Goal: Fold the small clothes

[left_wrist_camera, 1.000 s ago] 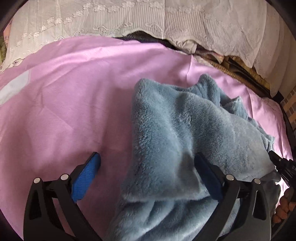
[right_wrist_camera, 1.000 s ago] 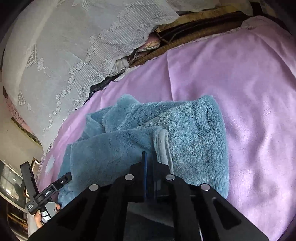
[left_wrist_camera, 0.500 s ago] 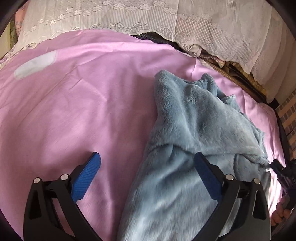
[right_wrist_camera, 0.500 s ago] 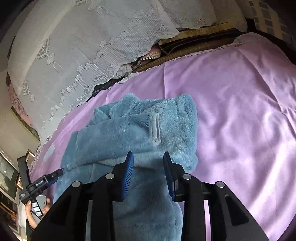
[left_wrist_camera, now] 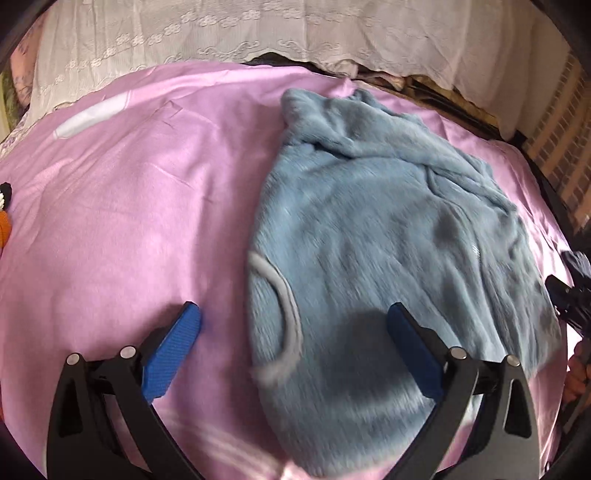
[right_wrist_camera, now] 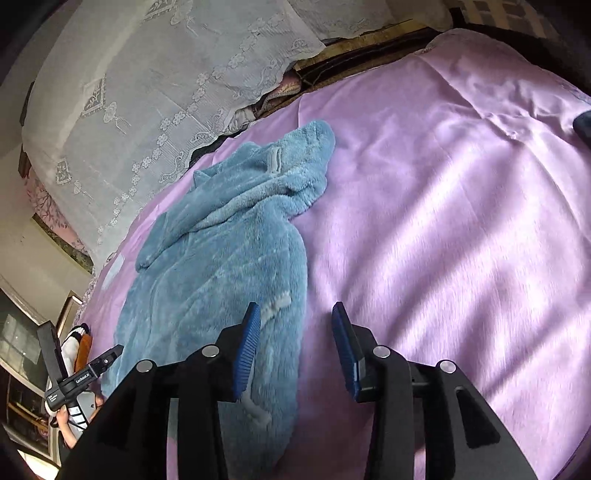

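Observation:
A fluffy blue fleece garment (left_wrist_camera: 369,221) lies stretched out on the pink bedsheet (left_wrist_camera: 129,203), with grey trim (left_wrist_camera: 284,295) along its near edge. My left gripper (left_wrist_camera: 291,314) stands wide open above that near left edge and grips nothing. In the right wrist view the garment (right_wrist_camera: 221,258) runs away to the upper left. My right gripper (right_wrist_camera: 295,310) hovers over its near right edge. Its jaws are opening, and no cloth is pinched between the blue pads (right_wrist_camera: 247,343). The garment's near end is hidden under both grippers.
A white lace cover (left_wrist_camera: 258,29) drapes over the bedding at the far edge, also in the right wrist view (right_wrist_camera: 129,92). An orange and black toy (left_wrist_camera: 3,221) sits at the sheet's left edge. Bare pink sheet (right_wrist_camera: 443,221) stretches to the right. Brick wall (left_wrist_camera: 561,147) stands far right.
My right gripper has let go of the garment and opened. Both grippers have drawn back toward the near side, and the garment now lies longer and flatter.

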{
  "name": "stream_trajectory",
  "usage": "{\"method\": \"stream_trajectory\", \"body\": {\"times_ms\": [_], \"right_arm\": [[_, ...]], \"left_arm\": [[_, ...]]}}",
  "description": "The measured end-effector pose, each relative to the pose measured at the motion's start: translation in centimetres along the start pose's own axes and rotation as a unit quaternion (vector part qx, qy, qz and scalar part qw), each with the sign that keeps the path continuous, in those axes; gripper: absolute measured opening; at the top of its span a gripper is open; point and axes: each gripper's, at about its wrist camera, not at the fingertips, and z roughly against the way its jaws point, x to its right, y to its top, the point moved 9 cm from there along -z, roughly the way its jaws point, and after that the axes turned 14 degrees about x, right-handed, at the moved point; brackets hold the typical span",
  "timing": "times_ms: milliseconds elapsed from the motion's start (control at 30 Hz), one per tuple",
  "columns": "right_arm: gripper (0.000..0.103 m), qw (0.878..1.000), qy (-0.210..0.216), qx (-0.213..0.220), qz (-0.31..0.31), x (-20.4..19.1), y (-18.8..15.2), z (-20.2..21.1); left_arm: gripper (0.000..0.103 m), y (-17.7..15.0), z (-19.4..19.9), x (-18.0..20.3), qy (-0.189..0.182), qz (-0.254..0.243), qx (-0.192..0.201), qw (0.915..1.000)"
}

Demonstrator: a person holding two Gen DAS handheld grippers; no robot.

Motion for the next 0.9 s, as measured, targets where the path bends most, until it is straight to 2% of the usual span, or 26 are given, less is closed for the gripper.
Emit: {"method": "stream_trajectory", "body": {"times_ms": [167,267,333,500,633,667,767,800,867,900], "right_arm": [[0.041,0.998,0.047,-0.013,-0.034,0.0,-2.4,3.0],[0.041,0.993,0.097,-0.029,-0.055,-0.8,-4.0,4.7],[0.041,0.990,0.116,-0.043,-0.064,-1.3,-4.6,5.3],[0.041,0.991,0.101,-0.067,-0.055,-1.6,-5.2,4.7],[0.040,0.991,0.095,-0.078,-0.052,-1.9,-5.3,3.8],[0.040,0.991,0.095,-0.079,-0.053,-2.0,-5.2,3.5],[0.037,0.990,0.097,-0.083,-0.059,-2.5,-5.0,2.4],[0.033,0.990,0.096,-0.083,-0.060,-2.6,-4.9,2.2],[0.023,0.991,0.091,-0.078,-0.057,-2.6,-5.0,2.1],[0.015,0.992,0.089,-0.075,-0.054,-2.5,-5.1,2.3]], "left_arm": [[0.098,-1.0,2.5,0.1,-0.072,0.049,0.007,0.9962],[0.098,-1.1,3.3,0.4,-0.135,0.092,0.004,0.9866],[0.098,-1.1,3.2,0.4,-0.158,0.117,-0.008,0.9804],[0.098,-1.3,3.3,0.7,-0.189,0.130,-0.035,0.9727],[0.098,-1.6,3.7,1.5,-0.243,0.151,-0.051,0.9570],[0.098,-1.6,3.6,1.8,-0.248,0.150,-0.052,0.9557],[0.097,-1.7,3.0,2.8,-0.241,0.132,-0.048,0.9603],[0.093,-1.8,3.1,3.0,-0.235,0.124,-0.044,0.9630],[0.066,-2.0,3.2,3.0,-0.232,0.126,-0.043,0.9636],[0.045,-2.1,3.1,2.7,-0.235,0.134,-0.047,0.9615]]}}
